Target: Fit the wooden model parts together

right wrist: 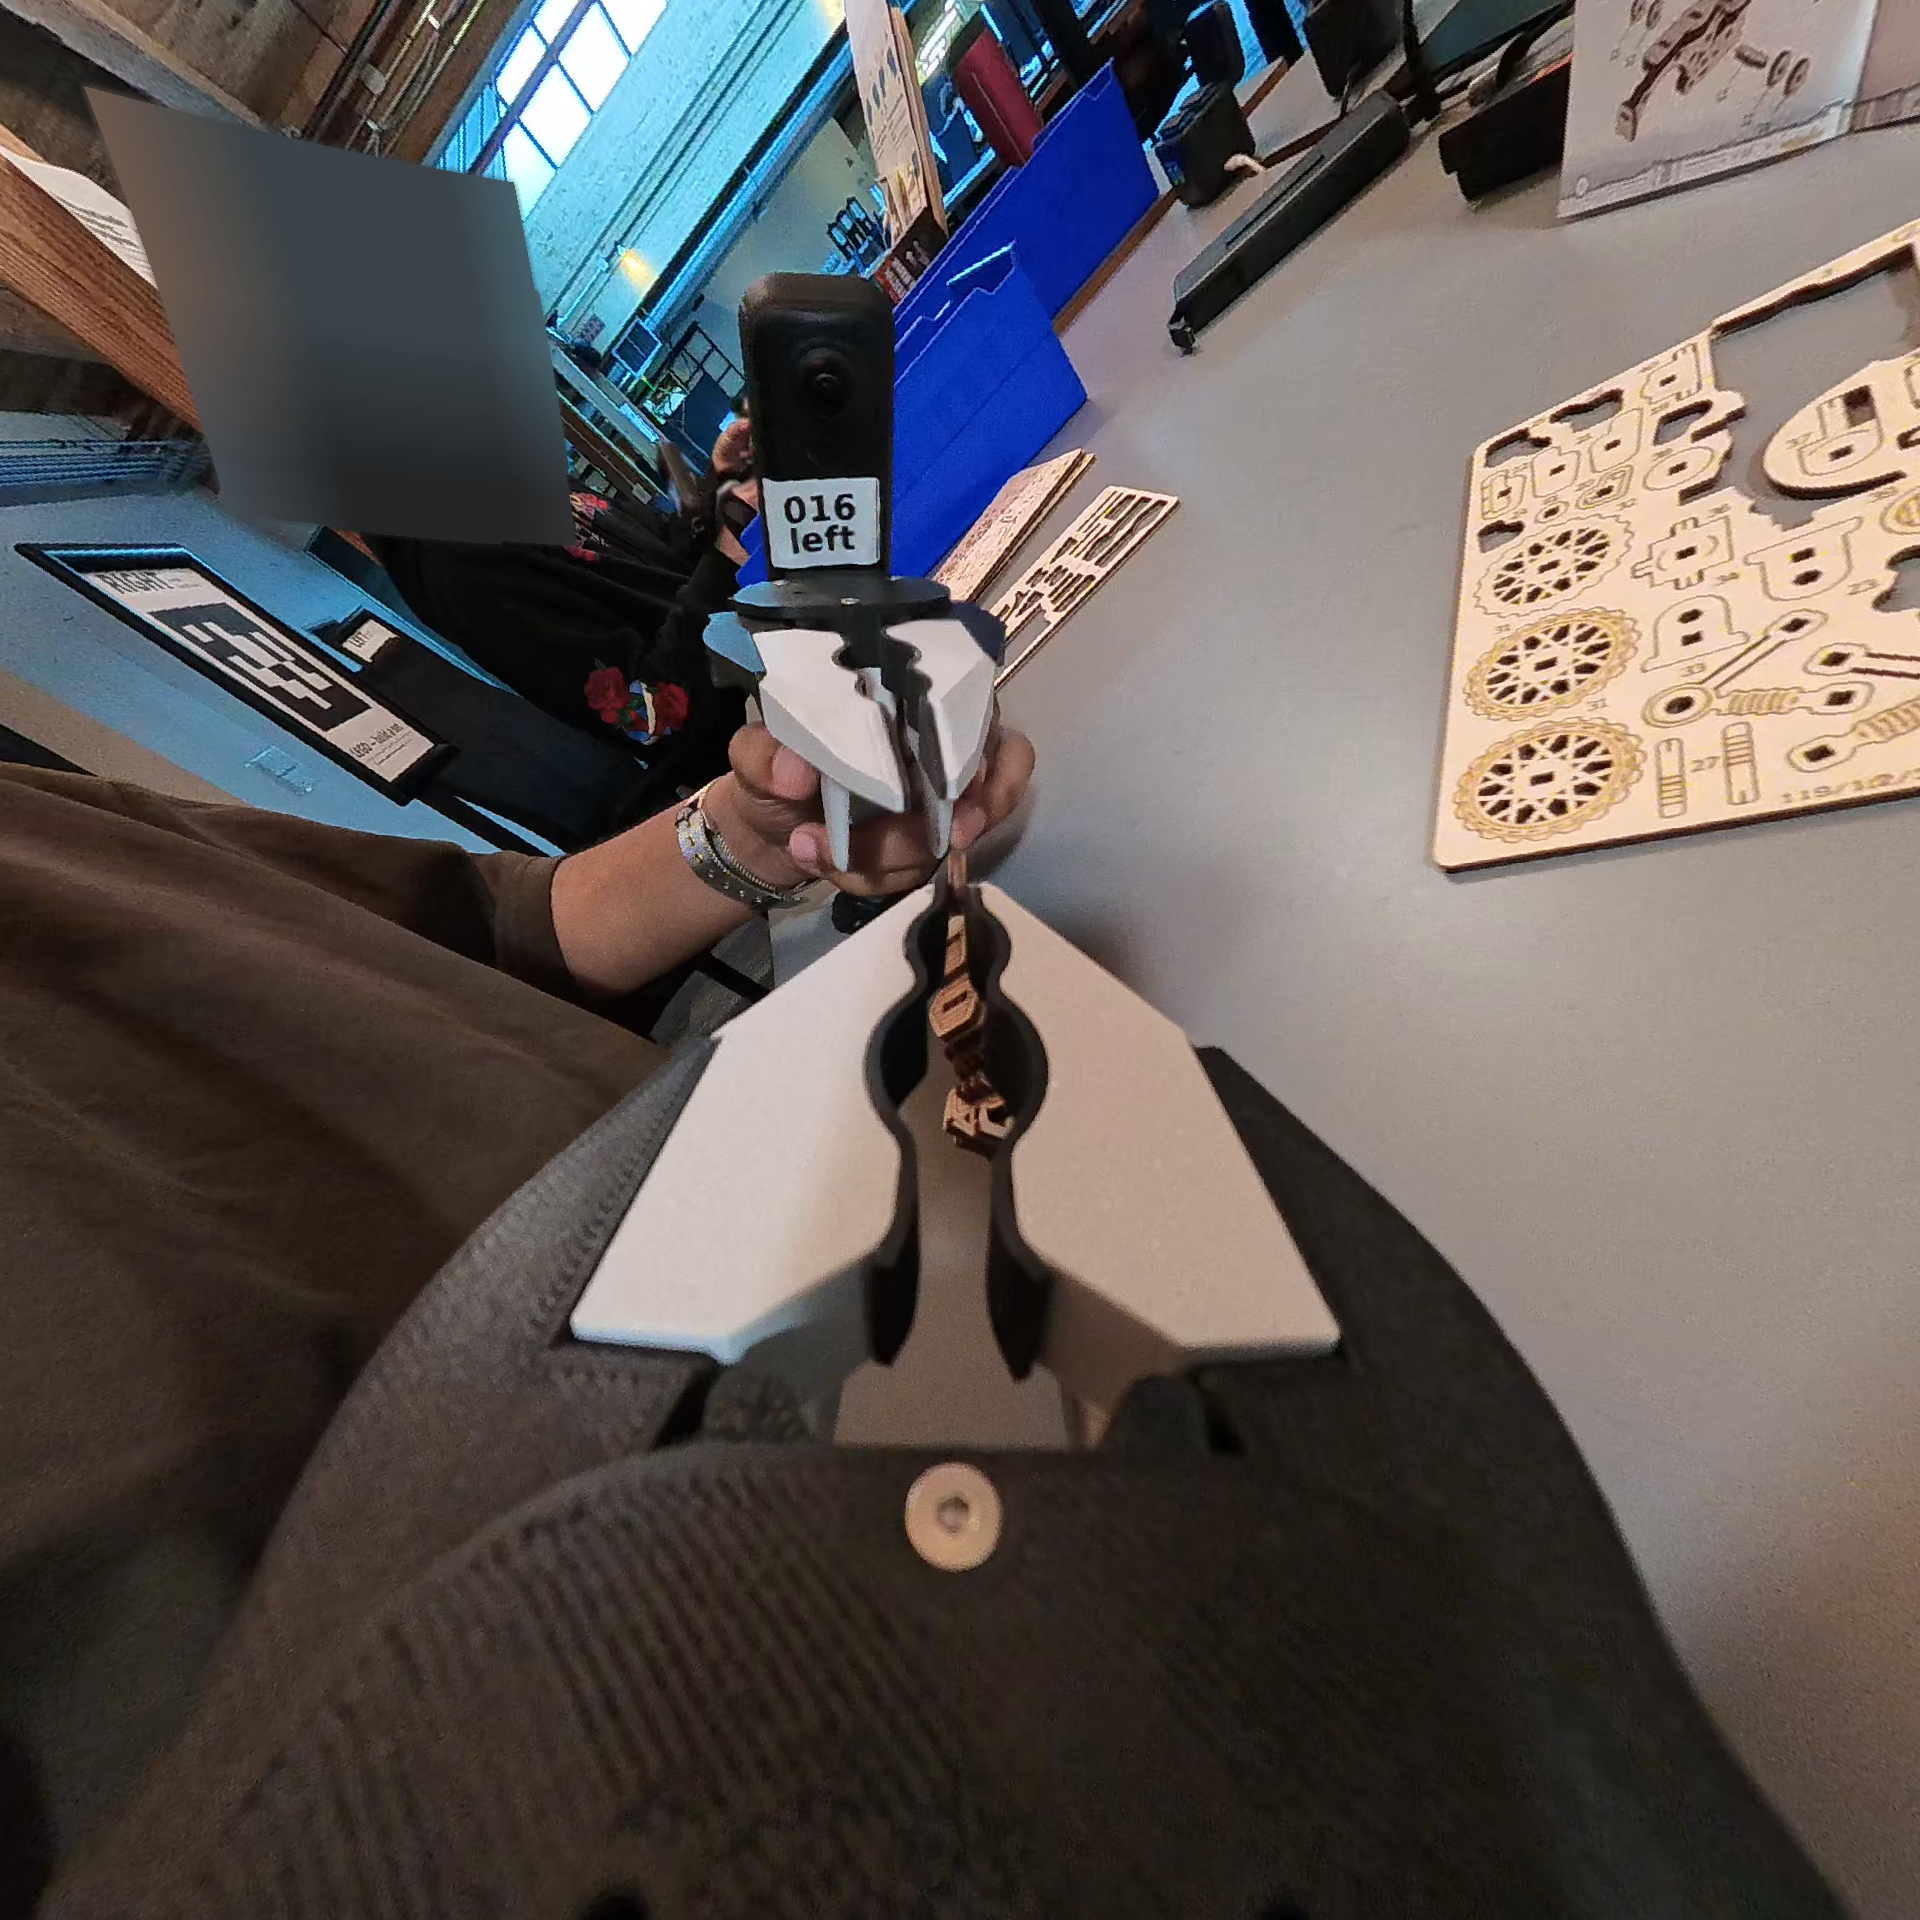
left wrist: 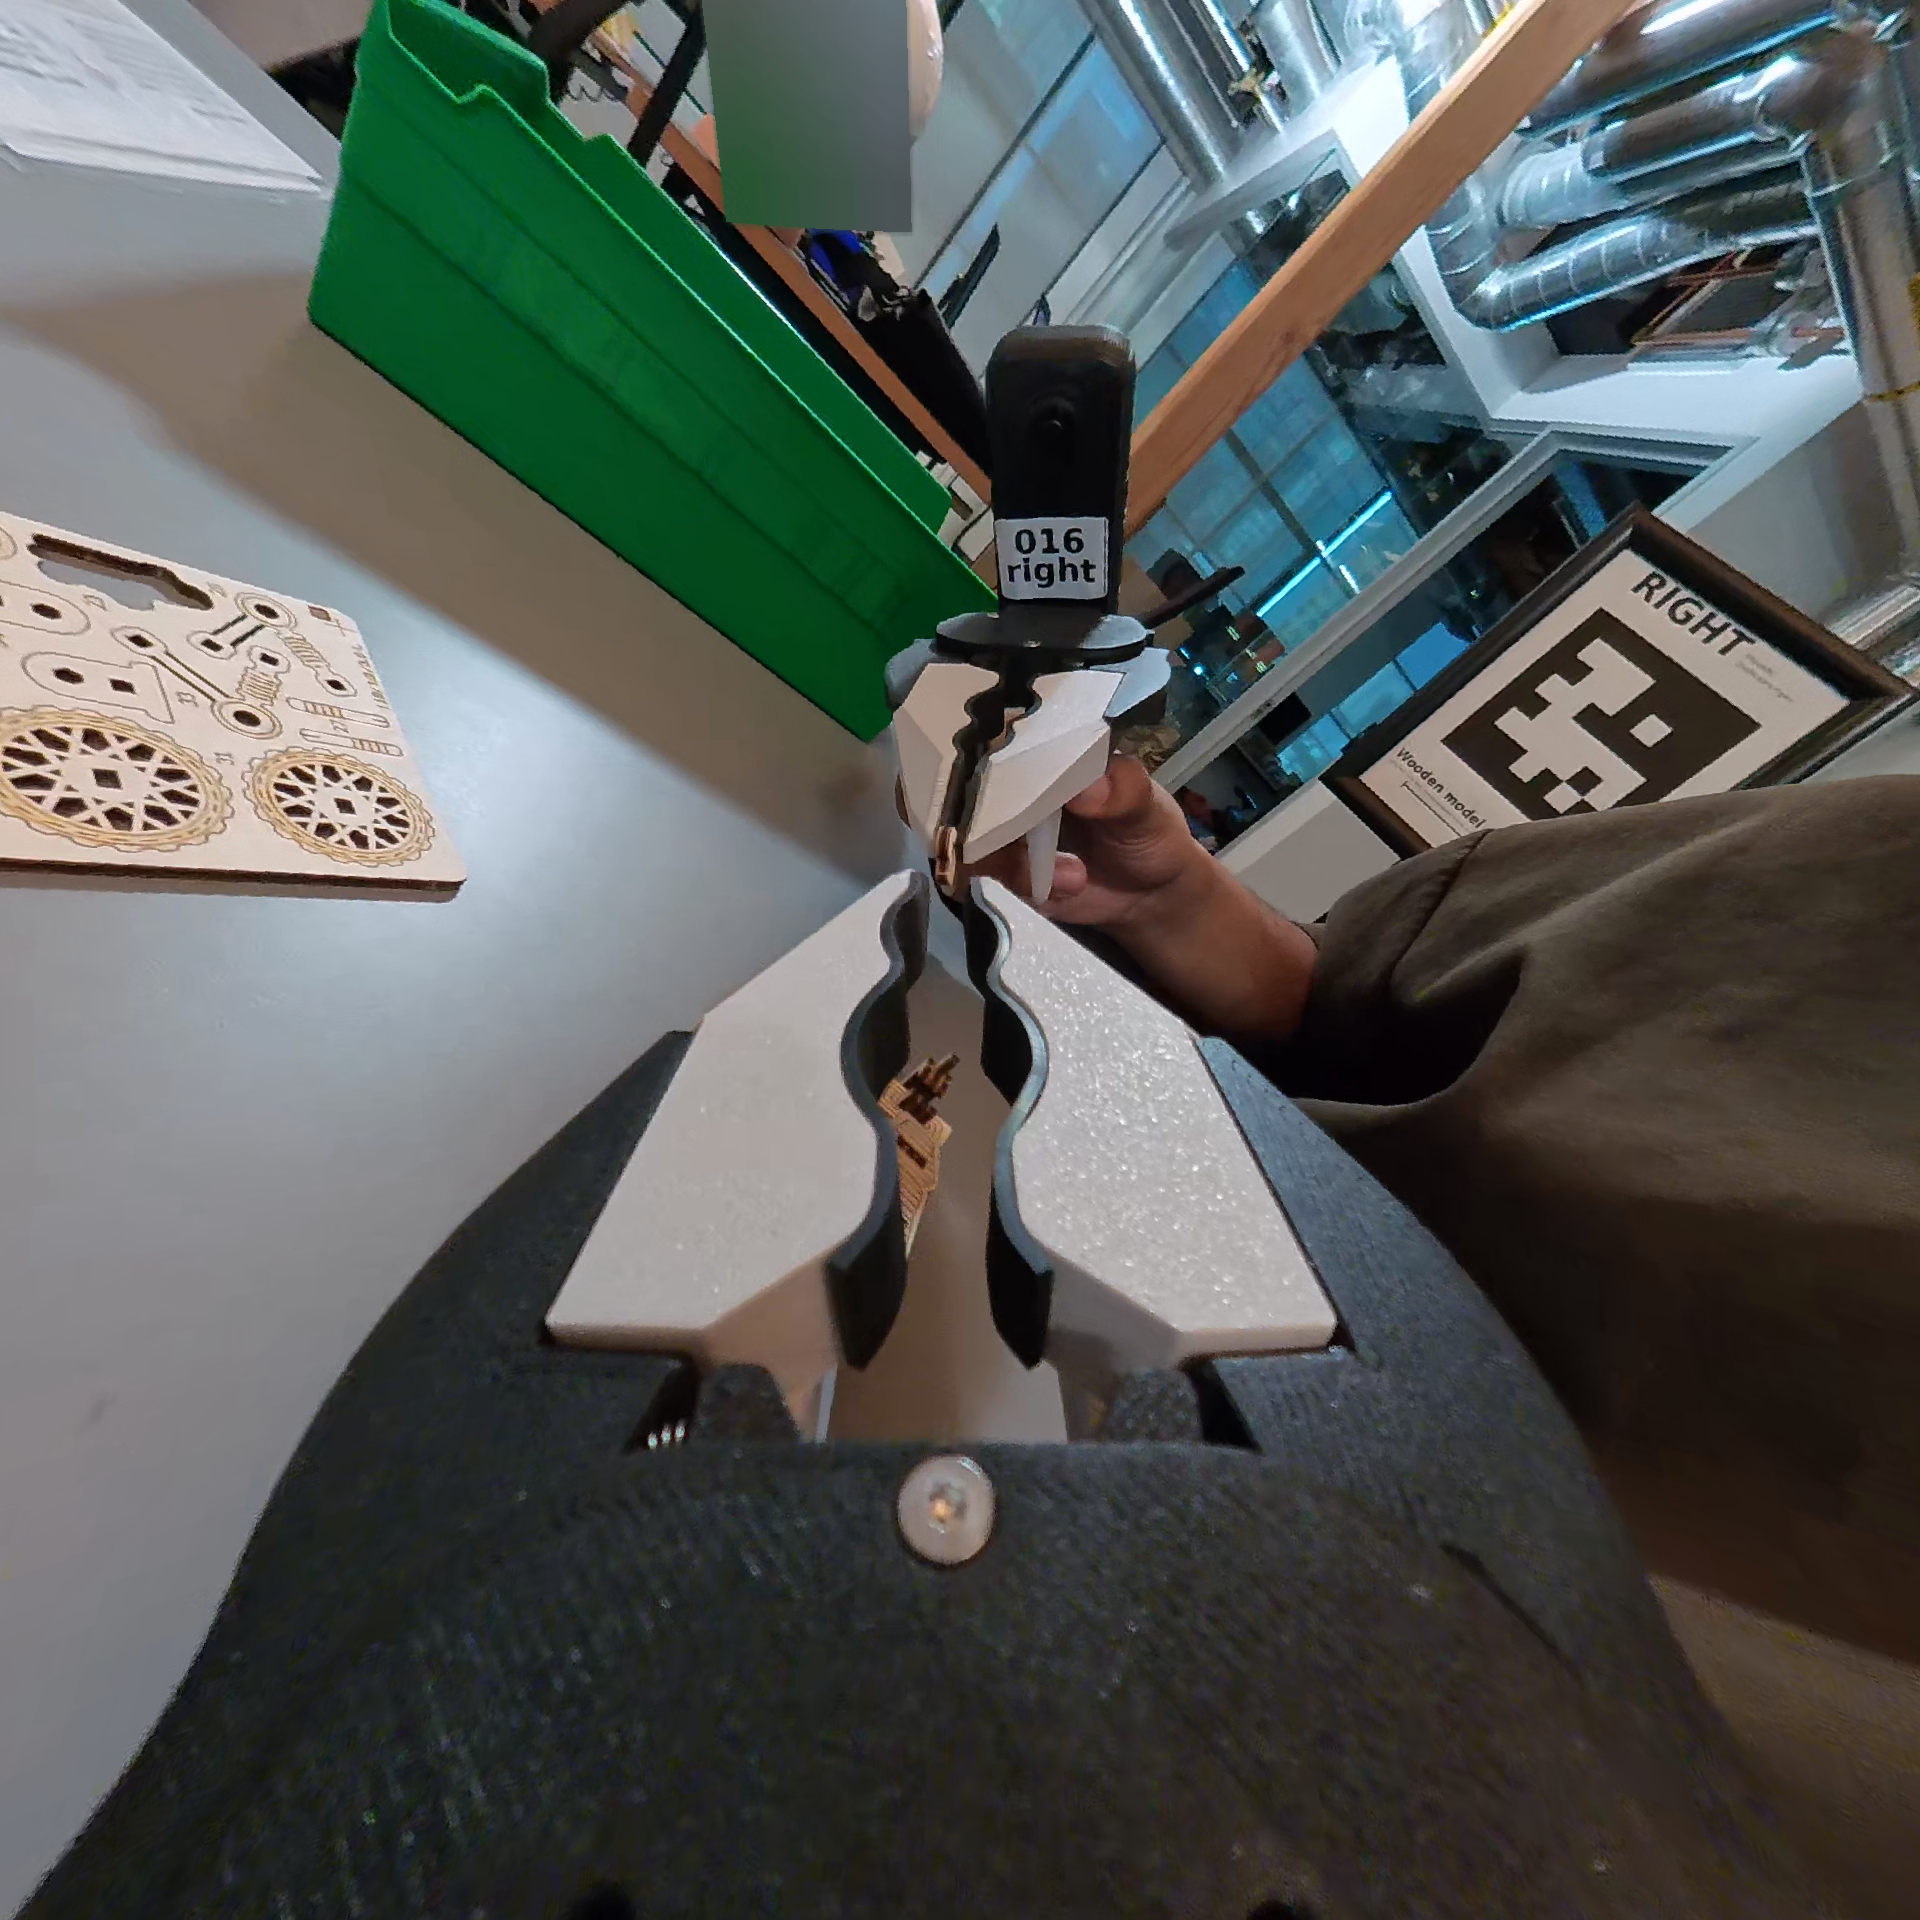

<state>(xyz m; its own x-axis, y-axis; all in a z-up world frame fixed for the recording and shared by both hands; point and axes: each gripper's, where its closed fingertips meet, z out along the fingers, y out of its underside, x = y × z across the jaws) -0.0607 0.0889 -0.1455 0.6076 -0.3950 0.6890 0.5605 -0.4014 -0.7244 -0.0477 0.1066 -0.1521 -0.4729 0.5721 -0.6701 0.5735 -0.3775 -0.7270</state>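
Observation:
My left gripper (left wrist: 945,899) is shut on a small laser-cut wooden part (left wrist: 920,1132) that sits between its jaws. My right gripper (right wrist: 951,899) is shut on another small wooden part (right wrist: 961,1039). The two grippers face each other tip to tip above the grey table (left wrist: 260,1143). The right gripper (left wrist: 961,821) shows in the left wrist view with a sliver of wood (left wrist: 945,852) at its tips. The left gripper (right wrist: 899,800) shows in the right wrist view. The parts meet in the narrow gap between the tips; the joint itself is mostly hidden.
A wooden sheet of punch-out parts (left wrist: 208,727) lies on the table; it also shows in the right wrist view (right wrist: 1662,623). A green bin (left wrist: 623,416), a blue bin (right wrist: 987,364), more wooden sheets (right wrist: 1081,551) and a framed sign (left wrist: 1610,707) stand around the table's edges. The grippers are tip to tip, or close to it.

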